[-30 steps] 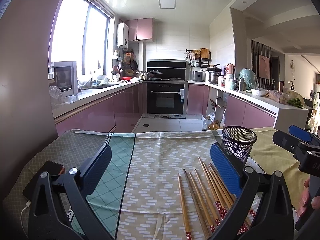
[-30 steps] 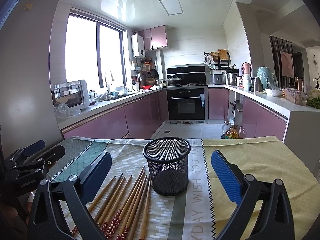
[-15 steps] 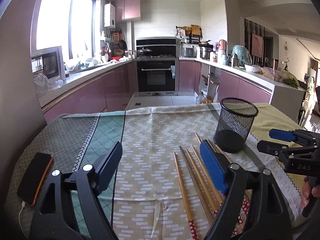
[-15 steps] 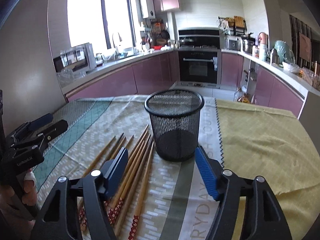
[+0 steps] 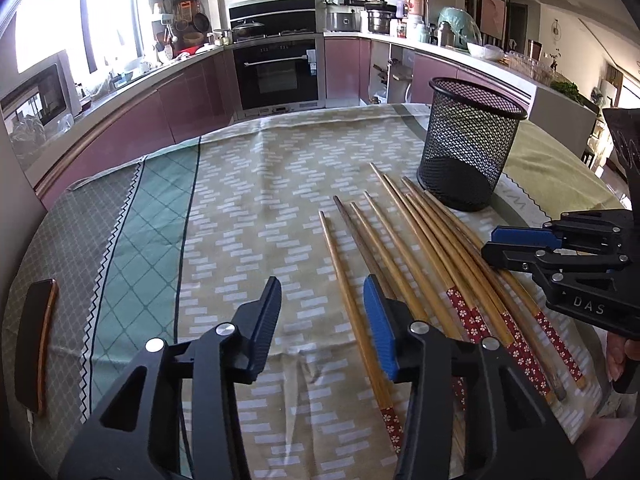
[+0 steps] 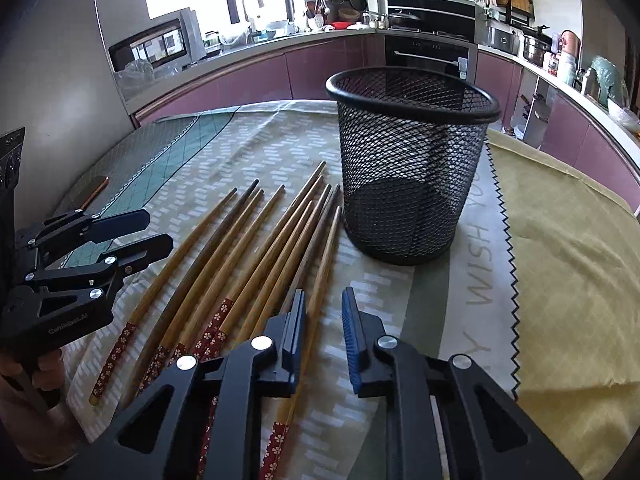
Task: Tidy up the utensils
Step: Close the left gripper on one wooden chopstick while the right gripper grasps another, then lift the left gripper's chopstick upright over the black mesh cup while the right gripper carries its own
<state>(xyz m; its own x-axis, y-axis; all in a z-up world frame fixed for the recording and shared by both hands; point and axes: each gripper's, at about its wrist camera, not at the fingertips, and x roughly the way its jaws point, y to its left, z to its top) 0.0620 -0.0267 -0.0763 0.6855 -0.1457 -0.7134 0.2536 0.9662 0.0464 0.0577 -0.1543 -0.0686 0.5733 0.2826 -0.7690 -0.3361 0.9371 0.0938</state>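
Observation:
Several wooden chopsticks (image 5: 416,248) with red flowered ends lie side by side on the tablecloth; they also show in the right wrist view (image 6: 256,264). An empty black mesh cup (image 5: 472,148) stands upright just beyond their tips, and shows in the right wrist view (image 6: 408,160). My left gripper (image 5: 322,300) is open and empty, low over the cloth, its right finger above the leftmost chopsticks. My right gripper (image 6: 323,308) is open with a narrow gap, low over the rightmost chopstick, holding nothing. It appears in the left wrist view (image 5: 520,248).
A phone (image 5: 34,340) with a cable lies at the table's left edge. The patterned tablecloth (image 5: 248,184) covers the round table. Kitchen counters and an oven stand beyond the far edge.
Both grippers have dropped and tilted down toward the chopsticks. Both jaws have narrowed, the right more than the left.

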